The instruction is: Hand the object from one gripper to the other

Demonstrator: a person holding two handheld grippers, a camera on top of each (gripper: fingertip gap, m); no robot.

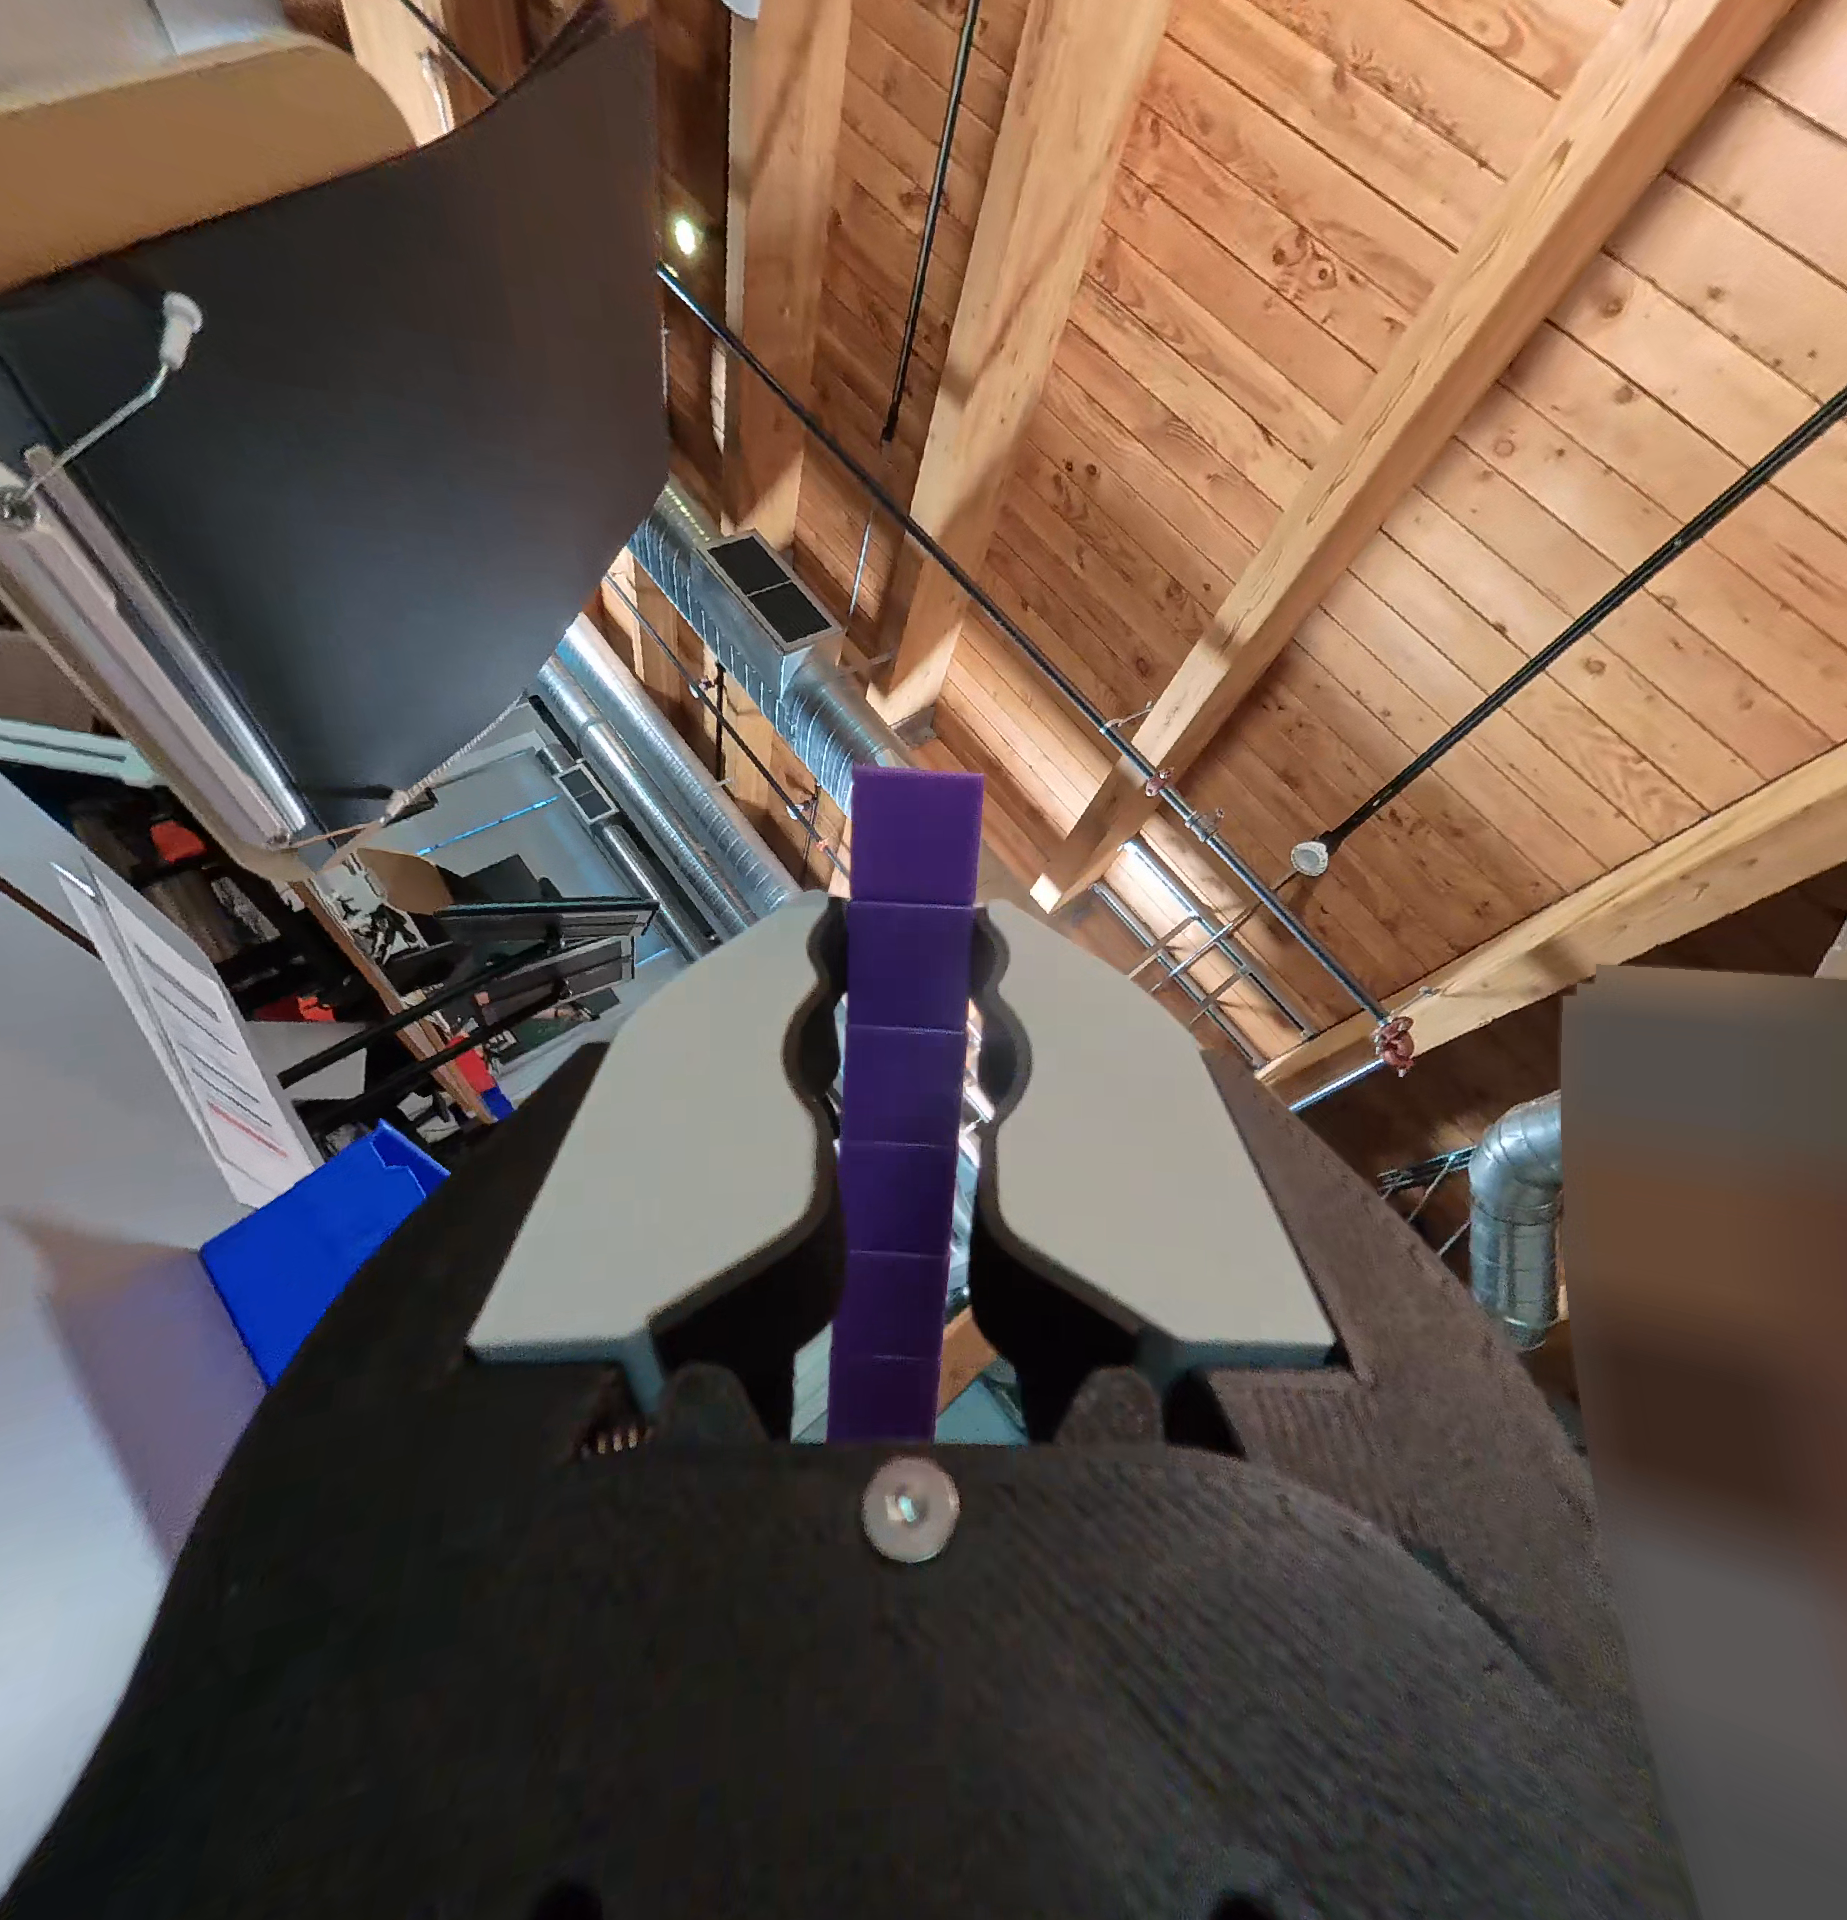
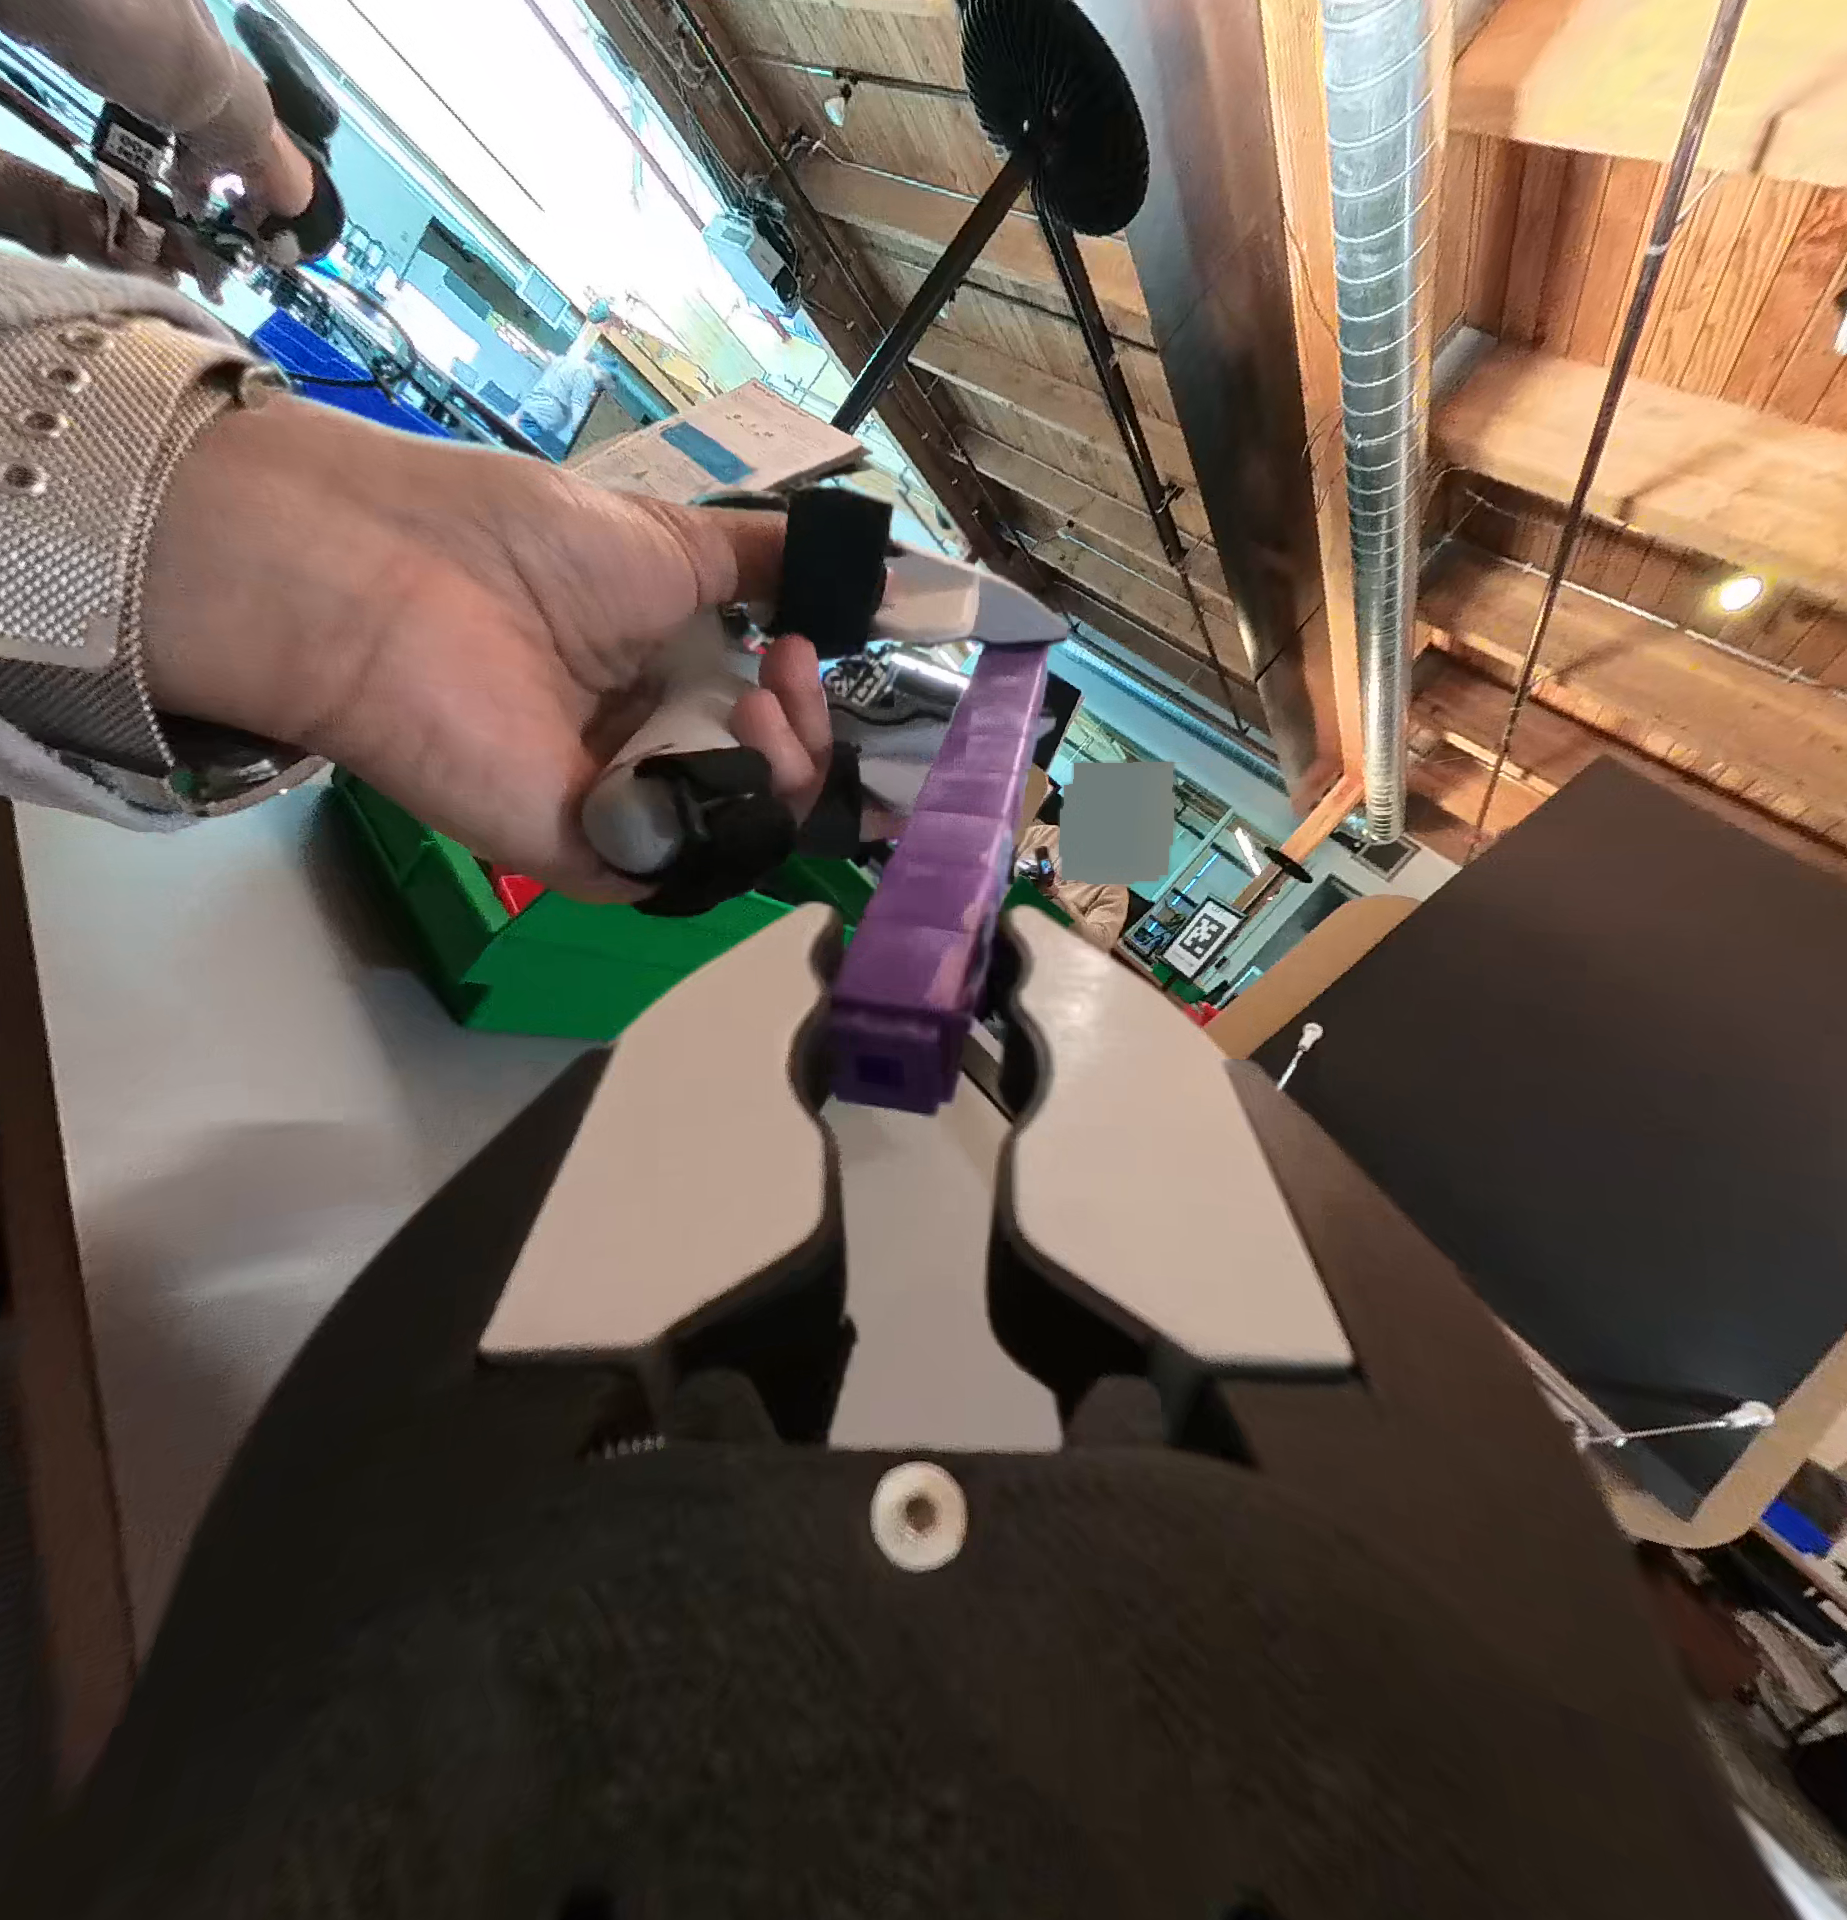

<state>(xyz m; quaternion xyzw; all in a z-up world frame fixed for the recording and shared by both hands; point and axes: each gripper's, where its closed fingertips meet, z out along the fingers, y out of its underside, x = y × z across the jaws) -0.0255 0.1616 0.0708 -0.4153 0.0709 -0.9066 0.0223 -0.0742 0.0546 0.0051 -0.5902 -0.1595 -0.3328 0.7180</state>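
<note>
Timber ceiling boards and silver ducting fill the background, since both cameras tilt upward over a pale bench (image 2: 223,1091) carrying a green bin (image 2: 545,966). On the left, the left gripper (image 1: 906,935) is clamped on a long purple bar (image 1: 903,1091) of joined cubes, which runs lengthwise between its fingers and pokes out past the tips. A bare hand (image 2: 431,644) works that gripper in the right wrist view. Further right, the right gripper (image 2: 914,961) has the bar's near end between its fingertips, closed on it or nearly so; firm contact I cannot confirm. The risk is timing: if the left lets go before the right truly bites, the bar could pivot on its short end hold and drop. Twisting between two misaligned grips could also snap the cubes apart.
</note>
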